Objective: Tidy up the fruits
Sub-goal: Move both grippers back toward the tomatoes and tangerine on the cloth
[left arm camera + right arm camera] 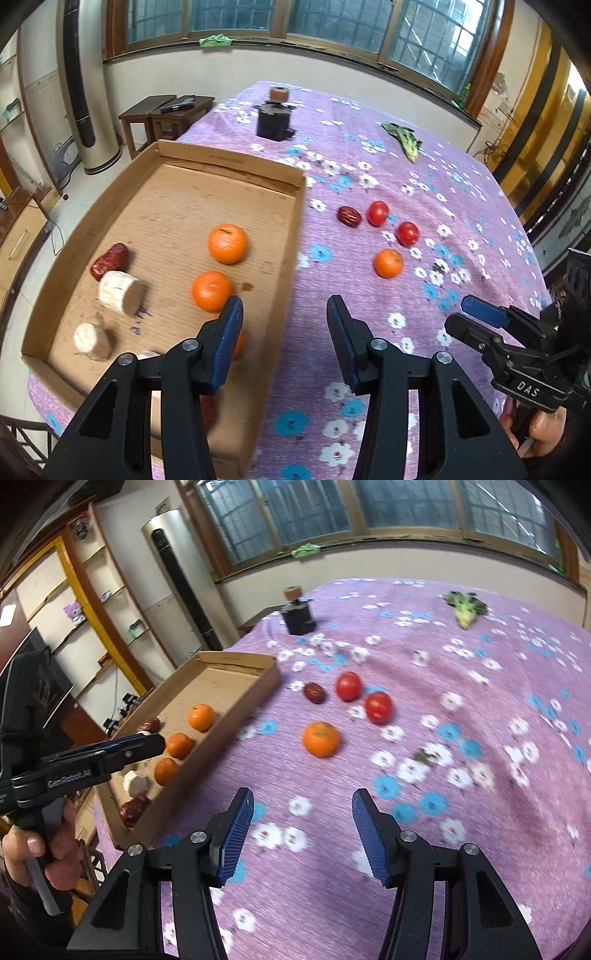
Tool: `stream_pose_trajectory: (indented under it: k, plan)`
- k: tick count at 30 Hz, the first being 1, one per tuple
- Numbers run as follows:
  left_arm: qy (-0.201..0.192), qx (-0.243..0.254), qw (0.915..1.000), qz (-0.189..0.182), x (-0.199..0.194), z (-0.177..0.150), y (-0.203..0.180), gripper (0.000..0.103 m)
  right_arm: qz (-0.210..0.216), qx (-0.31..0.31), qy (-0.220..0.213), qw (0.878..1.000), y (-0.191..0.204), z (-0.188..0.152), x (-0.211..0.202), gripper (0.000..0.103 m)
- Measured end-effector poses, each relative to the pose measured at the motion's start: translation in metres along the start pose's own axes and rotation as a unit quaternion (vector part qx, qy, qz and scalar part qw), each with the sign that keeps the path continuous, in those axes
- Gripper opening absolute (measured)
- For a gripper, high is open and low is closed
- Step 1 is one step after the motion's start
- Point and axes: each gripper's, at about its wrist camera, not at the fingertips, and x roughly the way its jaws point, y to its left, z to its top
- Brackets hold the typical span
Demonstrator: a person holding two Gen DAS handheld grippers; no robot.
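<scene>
One orange (320, 739), two tomatoes (378, 706) and a red date (314, 693) lie loose on the flowered table (480, 812), near the cardboard tray (236, 709) at its left edge, which holds three oranges. Both tongs, left (284, 314) and right (303, 808), hang part-open and empty. Likely next: straddle the loose orange squarely, then close gently.

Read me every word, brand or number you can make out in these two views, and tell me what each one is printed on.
"DAS": white letters on the black body of the right tongs, seen from the left wrist view.
"GenRobot.AI": white letters on the black body of the left tongs, seen from the right wrist view; slightly blurred.
Boxes on the shelves: any print is too small to read.
</scene>
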Motion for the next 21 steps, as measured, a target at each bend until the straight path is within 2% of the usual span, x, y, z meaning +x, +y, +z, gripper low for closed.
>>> stream_pose_trajectory:
  k: [4,6,21]
  plan:
    - [0.005,0.01,0.9999,-0.008,0.002,-0.004,-0.014,0.046,-0.007,0.01,-0.003,1.0,-0.012,-0.003,-0.006,0.057]
    - [0.007,0.016,0.9998,-0.011,0.004,-0.006,-0.022,0.049,-0.009,0.014,-0.005,1.0,-0.017,-0.005,-0.008,0.057]
    - [0.03,0.046,0.9982,-0.025,0.023,-0.008,-0.055,0.05,-0.021,0.014,-0.005,1.0,-0.035,-0.002,-0.007,0.057]
